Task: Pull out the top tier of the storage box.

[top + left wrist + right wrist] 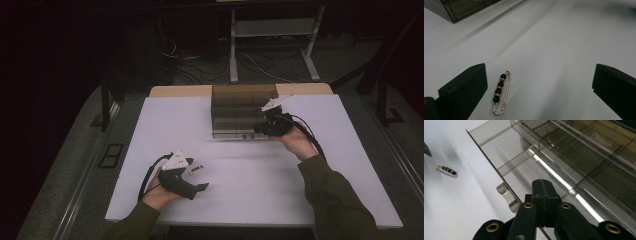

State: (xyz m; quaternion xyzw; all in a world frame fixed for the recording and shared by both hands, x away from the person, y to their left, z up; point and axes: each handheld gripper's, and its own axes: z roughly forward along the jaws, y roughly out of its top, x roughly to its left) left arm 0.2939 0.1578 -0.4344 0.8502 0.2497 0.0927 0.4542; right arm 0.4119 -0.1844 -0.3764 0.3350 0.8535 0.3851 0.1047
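A rose-gold safety pin with black beads lies flat on the white table. My left gripper stands open around it, the pin close to the left finger and touching neither pad. In the high view this gripper is at the front left beside the pin. A smoky clear drawer box stands at the back middle. My right gripper is at its lower right corner. Its jaws are pressed shut, lying over the drawer's tilted front panel, near the small handle.
The box holds several divided compartments. Its corner lies far beyond the left gripper. The pin rests on open white table left of the drawer. Behind the table are a metal stand and floor cables.
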